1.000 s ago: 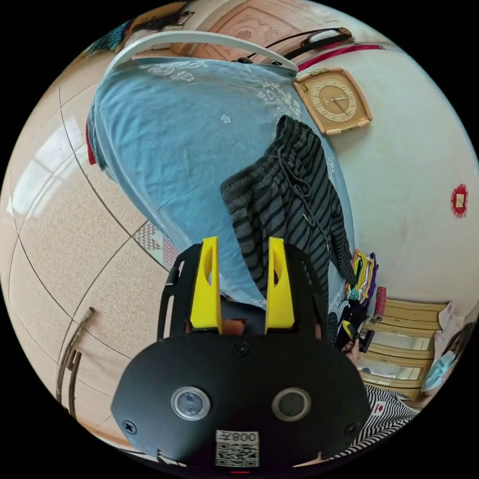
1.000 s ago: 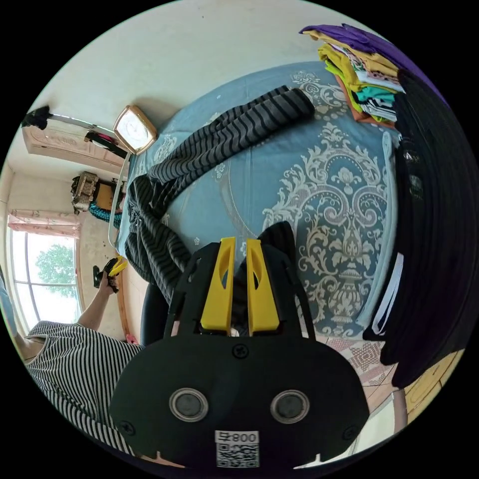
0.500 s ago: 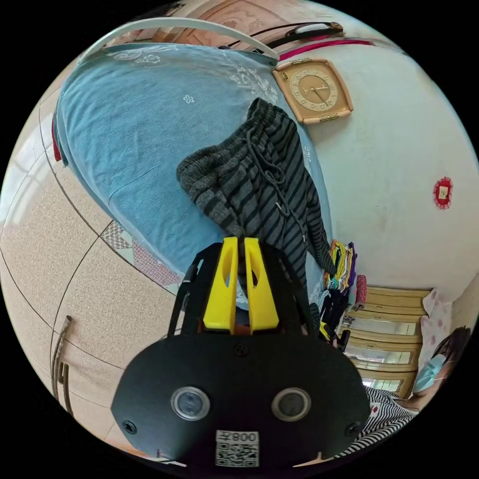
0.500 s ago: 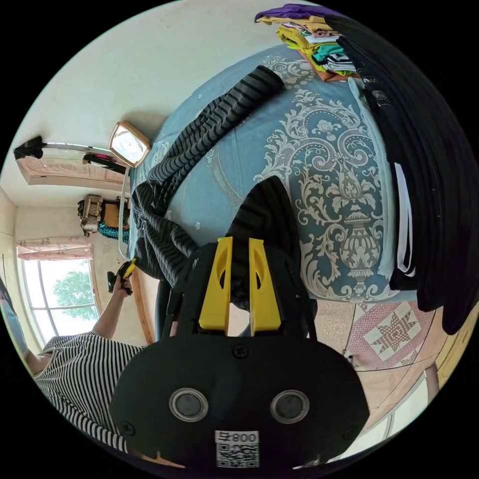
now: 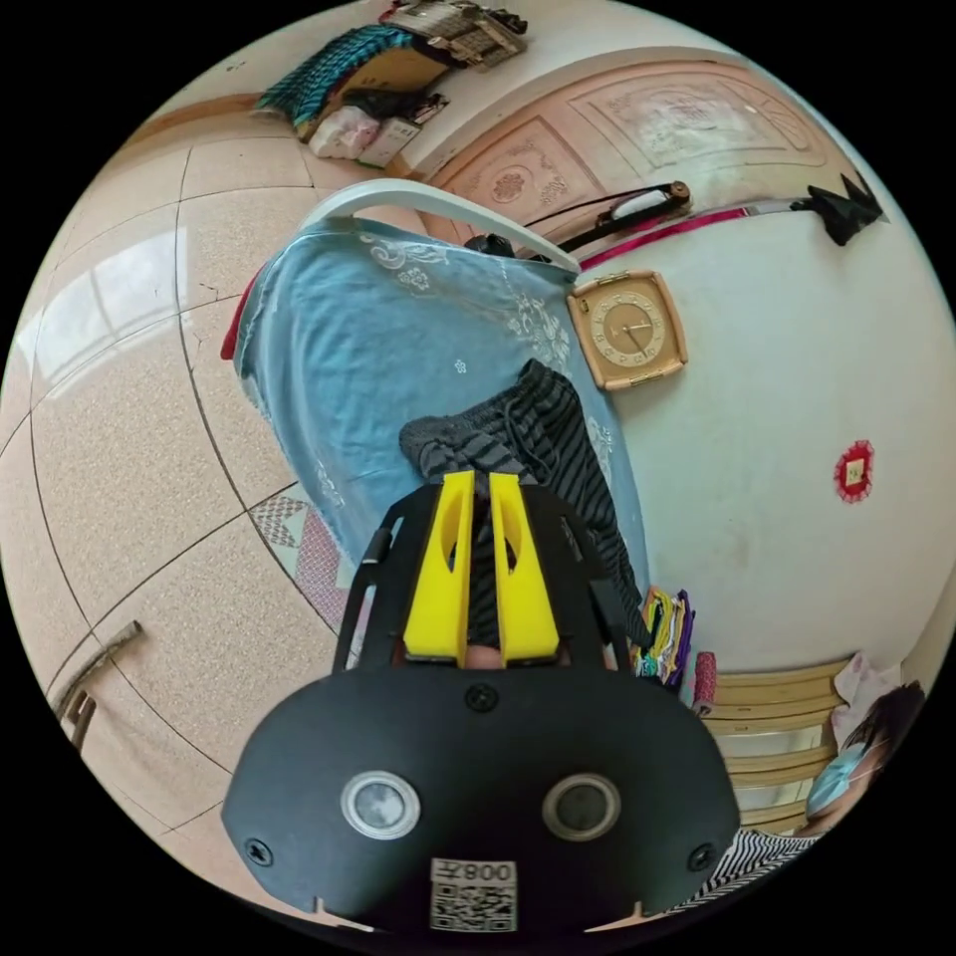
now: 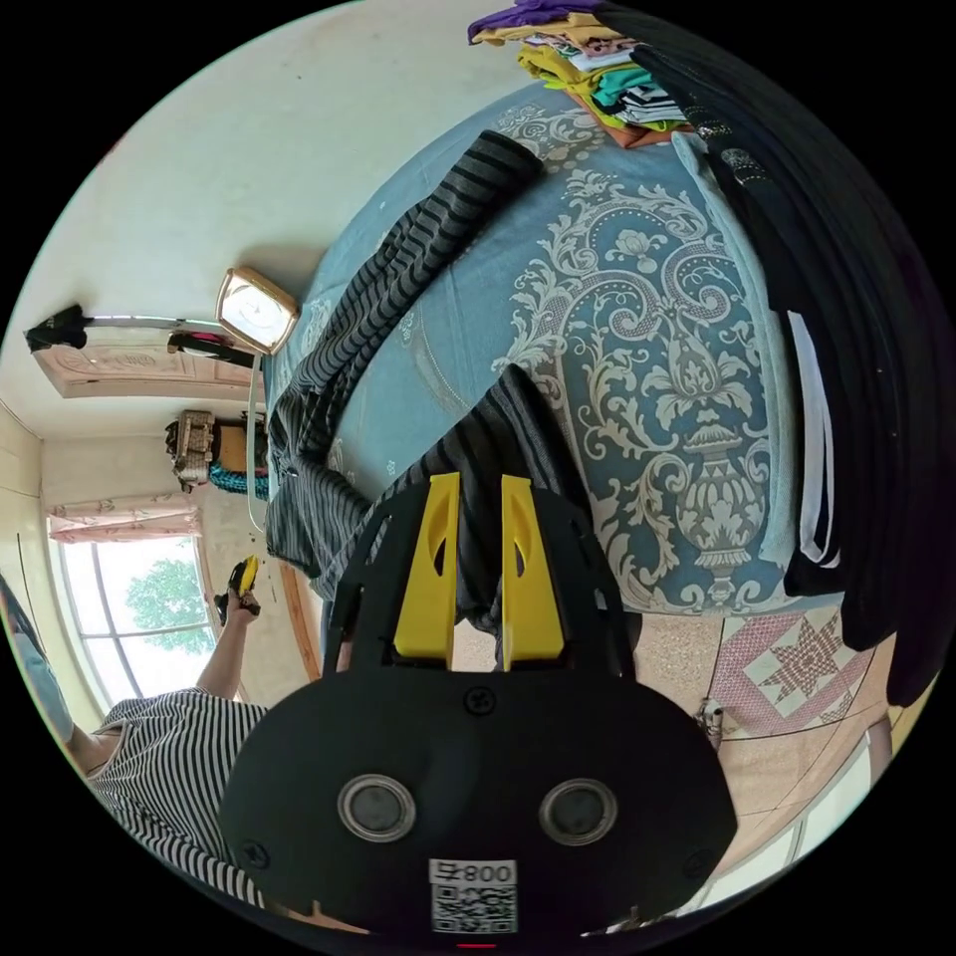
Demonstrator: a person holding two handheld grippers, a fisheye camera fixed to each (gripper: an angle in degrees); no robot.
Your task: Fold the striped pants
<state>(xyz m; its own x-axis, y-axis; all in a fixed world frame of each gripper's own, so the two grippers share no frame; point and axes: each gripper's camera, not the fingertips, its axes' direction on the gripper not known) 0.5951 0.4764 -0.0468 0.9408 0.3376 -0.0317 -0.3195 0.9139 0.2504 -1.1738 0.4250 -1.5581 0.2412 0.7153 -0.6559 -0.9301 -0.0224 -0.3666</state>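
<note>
1 second before, the left gripper (image 5: 480,498) stood with its jaws apart beside the striped pants (image 5: 543,448); at this moment the jaws were closed on the waist end, striped cloth running up between them. The right gripper (image 6: 476,498) kept its jaws clamped on 1 leg hem, though the contact itself was partly hidden. Beyond the right jaws, the other leg lay stretched across the blue bed (image 6: 687,329) toward the stacked clothes (image 6: 588,70). With both ends gripped, the pants looked ready to be lifted and straightened.
</note>
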